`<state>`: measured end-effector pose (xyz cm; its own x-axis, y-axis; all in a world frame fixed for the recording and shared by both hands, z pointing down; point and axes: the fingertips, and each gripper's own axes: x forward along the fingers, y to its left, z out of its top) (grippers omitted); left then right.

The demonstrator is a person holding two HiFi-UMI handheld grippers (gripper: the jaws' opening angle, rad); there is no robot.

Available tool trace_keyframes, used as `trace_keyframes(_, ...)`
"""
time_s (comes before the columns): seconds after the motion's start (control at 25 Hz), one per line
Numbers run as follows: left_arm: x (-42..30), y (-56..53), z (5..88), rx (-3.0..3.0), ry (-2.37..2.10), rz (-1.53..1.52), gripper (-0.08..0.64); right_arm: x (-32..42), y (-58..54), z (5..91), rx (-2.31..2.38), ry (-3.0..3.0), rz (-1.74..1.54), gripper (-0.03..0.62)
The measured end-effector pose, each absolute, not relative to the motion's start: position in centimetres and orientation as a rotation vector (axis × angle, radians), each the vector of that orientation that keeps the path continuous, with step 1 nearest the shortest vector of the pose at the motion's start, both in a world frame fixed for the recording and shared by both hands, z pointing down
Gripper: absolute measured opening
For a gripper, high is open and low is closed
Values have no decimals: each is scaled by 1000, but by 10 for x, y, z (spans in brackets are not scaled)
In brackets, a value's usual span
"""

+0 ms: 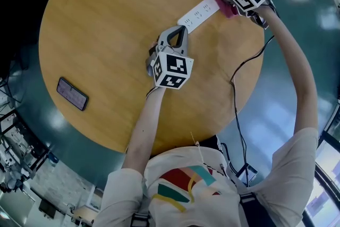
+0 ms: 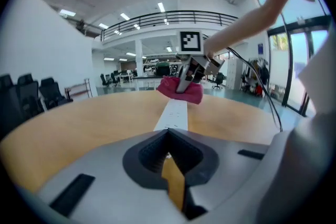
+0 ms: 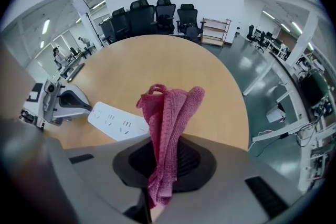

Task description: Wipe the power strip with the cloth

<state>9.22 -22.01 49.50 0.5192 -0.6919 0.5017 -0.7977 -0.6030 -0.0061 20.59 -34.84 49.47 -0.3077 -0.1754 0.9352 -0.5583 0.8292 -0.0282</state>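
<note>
Cloth (image 3: 170, 113) pinched tight in right gripper (image 3: 159, 178), draped on strip's (image 1: 199, 12) far end for wiping; left gripper (image 2: 168, 159) closed empty, tips against near end, likely to steady it.

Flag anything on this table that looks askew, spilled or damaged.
Nothing is spilled or damaged. The power strip lies diagonally near the far edge of the table, its far end under the bunched red cloth held by the right gripper. A phone lies alone near the left edge.
</note>
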Motion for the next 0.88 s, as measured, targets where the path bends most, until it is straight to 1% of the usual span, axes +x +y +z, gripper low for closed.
trace_keyframes(0.12, 77, -221, 480, 2437, -1272, 534, 41, 210, -346, 485, 642, -1855, 353, 40)
trace_keyframes(0.2, 66, -224, 454, 2447, -1342, 465, 41, 197, -335, 463, 687, -1922, 339, 40)
trace_keyframes(0.4, 49, -216, 391, 2521, -1446, 312, 41, 125, -280, 392, 800, -2209, 268, 40)
trace_keyframes(0.56, 19, -190, 340, 2521, -1541, 162, 41, 74, -224, 337, 955, -2395, 174, 40)
trace_keyframes(0.72, -17, -150, 280, 2477, -1624, -39, 41, 65, -168, 279, 1215, -2512, 147, 40)
trace_keyframes(0.88, -48, -105, 248, 2467, -1658, -183, 41, 60, -105, 260, 1425, -2597, 224, 40)
